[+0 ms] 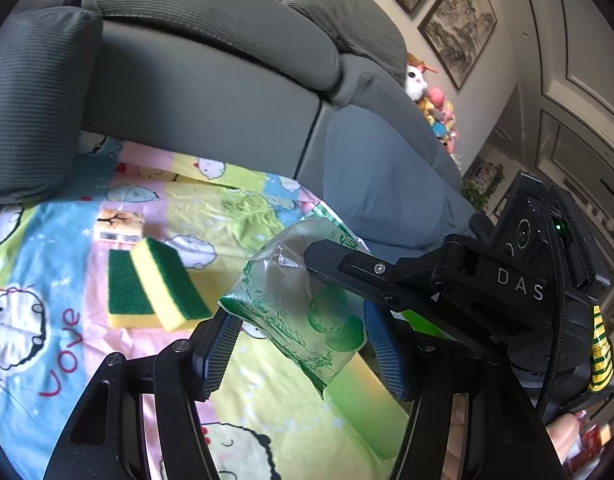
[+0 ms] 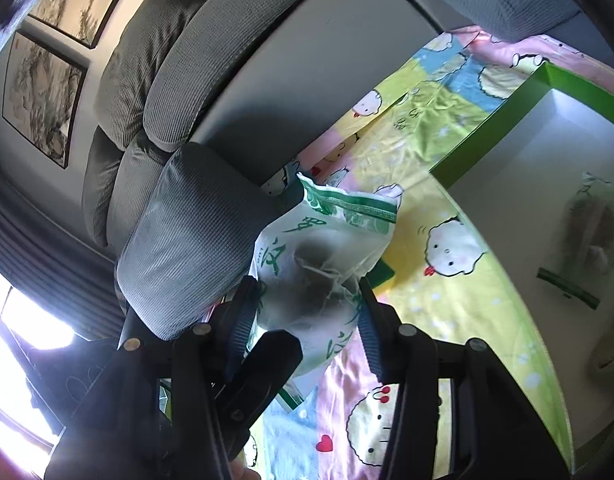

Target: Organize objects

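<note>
Cartoon bedsheet [image 1: 243, 216] is lying below a grey sofa [image 1: 211, 92]; I'm holding the clear green-printed bag [image 1: 303, 304] above it, both left gripper [image 1: 303, 344] and right gripper [image 2: 307, 316] pinching it (sponges [image 1: 155, 284] resting nearby).

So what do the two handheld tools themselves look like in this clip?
Both are matte black plastic. The left tool has two fingers lined with blue ribbed pads and silver screw heads on its linkages. The right tool, seen from the left wrist view, bears white "DAS" lettering, a small green light, a black braided cable and a yellow-and-green striped tag. A bare hand shows beneath it; no sleeve is visible.
</note>
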{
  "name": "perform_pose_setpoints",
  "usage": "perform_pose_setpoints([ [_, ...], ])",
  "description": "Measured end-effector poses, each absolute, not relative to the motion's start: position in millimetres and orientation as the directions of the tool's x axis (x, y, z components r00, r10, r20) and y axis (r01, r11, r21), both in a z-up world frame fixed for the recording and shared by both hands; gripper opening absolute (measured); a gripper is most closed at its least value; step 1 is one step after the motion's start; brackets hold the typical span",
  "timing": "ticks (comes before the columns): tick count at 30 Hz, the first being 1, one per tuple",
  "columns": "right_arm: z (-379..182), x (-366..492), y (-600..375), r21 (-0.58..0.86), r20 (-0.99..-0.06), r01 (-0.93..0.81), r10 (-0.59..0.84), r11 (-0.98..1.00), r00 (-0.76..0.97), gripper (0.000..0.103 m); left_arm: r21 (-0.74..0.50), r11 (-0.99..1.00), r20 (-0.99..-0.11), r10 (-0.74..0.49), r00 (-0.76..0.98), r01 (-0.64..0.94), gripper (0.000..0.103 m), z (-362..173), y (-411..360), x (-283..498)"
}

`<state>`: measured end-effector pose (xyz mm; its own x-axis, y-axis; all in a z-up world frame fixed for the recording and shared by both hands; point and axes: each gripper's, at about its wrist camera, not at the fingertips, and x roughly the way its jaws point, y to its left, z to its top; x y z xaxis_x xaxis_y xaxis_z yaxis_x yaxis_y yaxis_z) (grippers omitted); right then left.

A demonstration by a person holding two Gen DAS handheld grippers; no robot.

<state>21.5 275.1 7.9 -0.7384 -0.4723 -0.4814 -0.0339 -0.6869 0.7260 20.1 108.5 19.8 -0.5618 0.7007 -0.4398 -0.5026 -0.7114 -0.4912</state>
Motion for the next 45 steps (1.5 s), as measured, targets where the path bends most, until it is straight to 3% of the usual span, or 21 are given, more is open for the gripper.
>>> perform_pose_setpoints([
  [26,21.0,53.2,305.9,0.702,-0.457,-0.081,-0.361,-0.707,-0.813,0.048,-0.484,-0.652,-0.388,0.758,-0.524,-0.584,0.063,31.8,150.5,38.6],
  [45,9.3,67.4,344.0,0.724,-0.461,-0.168,-0.288,-0.669,-0.839,0.048,-0.486,-0.606,-0.418,0.794,-0.441,-0.63,0.063,22.0,191.5,37.3],
])
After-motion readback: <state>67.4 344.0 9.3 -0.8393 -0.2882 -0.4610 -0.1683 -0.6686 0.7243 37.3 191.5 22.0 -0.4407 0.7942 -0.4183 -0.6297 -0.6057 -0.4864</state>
